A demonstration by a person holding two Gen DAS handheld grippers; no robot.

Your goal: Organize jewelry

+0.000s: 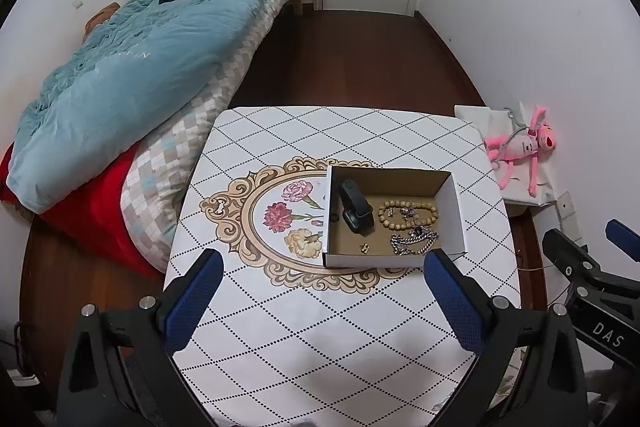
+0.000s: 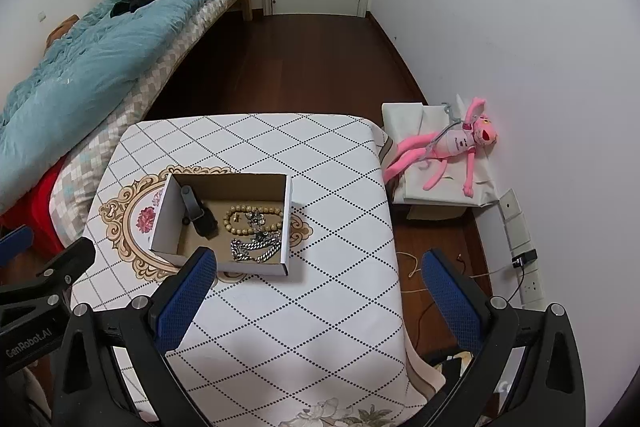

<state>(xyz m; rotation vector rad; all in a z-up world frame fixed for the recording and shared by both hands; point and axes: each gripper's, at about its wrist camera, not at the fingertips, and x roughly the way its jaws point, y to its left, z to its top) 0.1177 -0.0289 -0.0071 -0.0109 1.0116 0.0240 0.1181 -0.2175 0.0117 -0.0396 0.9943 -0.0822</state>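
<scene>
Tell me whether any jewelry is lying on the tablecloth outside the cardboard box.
No: the bead bracelet and silver chain lie inside the cardboard box, and the tablecloth around it shows only its print.

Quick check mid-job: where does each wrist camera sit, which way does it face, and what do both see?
Left wrist: above the table's near edge, facing the cardboard box and door; open left claw frames it, right claw at right.
Right wrist: further right, facing the box; open right claw frames it, left claw at left.
Shared: box, silver chain, bead bracelet, black watch.
</scene>
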